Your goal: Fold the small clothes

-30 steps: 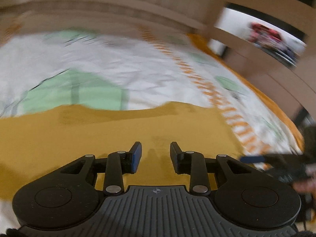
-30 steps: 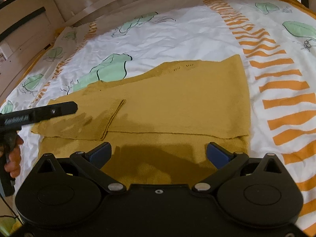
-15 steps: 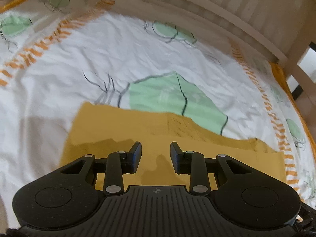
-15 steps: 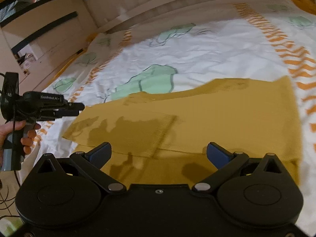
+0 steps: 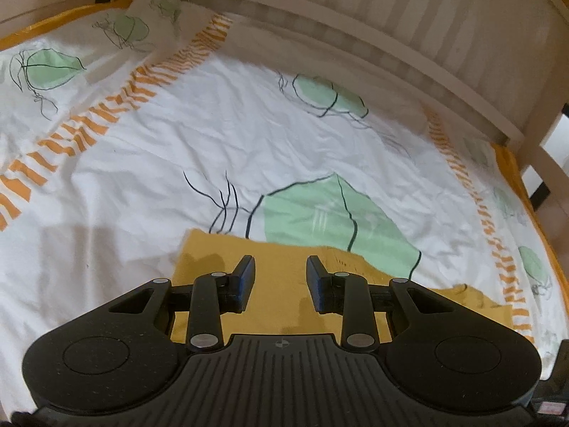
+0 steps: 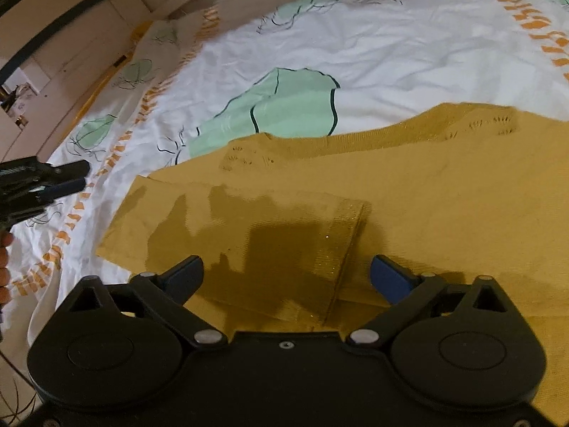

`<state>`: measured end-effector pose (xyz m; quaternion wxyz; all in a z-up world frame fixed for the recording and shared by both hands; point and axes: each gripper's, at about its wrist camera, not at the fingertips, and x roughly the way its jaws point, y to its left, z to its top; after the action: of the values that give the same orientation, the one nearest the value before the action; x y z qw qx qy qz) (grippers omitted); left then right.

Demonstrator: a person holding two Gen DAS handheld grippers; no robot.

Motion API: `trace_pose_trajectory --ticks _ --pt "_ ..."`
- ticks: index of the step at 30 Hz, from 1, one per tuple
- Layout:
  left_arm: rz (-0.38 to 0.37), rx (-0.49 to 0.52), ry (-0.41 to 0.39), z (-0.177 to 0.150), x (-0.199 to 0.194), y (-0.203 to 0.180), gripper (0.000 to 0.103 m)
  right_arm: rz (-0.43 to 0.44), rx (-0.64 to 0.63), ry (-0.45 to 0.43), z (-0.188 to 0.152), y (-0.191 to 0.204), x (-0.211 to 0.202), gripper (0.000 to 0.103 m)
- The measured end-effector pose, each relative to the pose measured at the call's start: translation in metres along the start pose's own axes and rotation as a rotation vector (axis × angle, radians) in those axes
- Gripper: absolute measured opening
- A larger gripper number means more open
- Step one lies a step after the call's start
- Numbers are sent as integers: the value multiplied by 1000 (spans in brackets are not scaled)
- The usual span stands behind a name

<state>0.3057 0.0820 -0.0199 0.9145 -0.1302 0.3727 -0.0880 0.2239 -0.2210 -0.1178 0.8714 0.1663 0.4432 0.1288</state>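
Observation:
A mustard-yellow knit sweater (image 6: 409, 192) lies flat on the bed, with one sleeve (image 6: 249, 227) folded across its body. My right gripper (image 6: 286, 272) is wide open and empty, low over the sleeve cuff. My left gripper (image 5: 280, 279) is partly open and empty, above the sweater's edge (image 5: 281, 259). The left gripper also shows in the right wrist view (image 6: 53, 178), off the sweater's left side over the sheet.
The bed sheet (image 5: 213, 135) is white with green leaf shapes and orange stripes. A pale wooden bed rail (image 5: 373, 46) runs along the far side. A wooden frame and furniture (image 6: 71, 57) stand to the left.
The left gripper has swung away from over the sweater towards its left edge. The right gripper has moved closer and lower over the folded sleeve. Both stay open.

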Motion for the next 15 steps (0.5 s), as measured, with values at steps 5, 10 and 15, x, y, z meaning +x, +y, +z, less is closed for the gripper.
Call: trace_pose_trajectory --ticks 5,10,15 --pt "1 -14 -3 2 -2 6 31 -99 -49 14 4 11 5 51" --pt "-8 -16 1 2 -2 8 31 -110 -68 -5 11 22 2 12" --pt "-3 -37 -6 4 -5 15 31 -104 -134 -75 31 42 -21 12"
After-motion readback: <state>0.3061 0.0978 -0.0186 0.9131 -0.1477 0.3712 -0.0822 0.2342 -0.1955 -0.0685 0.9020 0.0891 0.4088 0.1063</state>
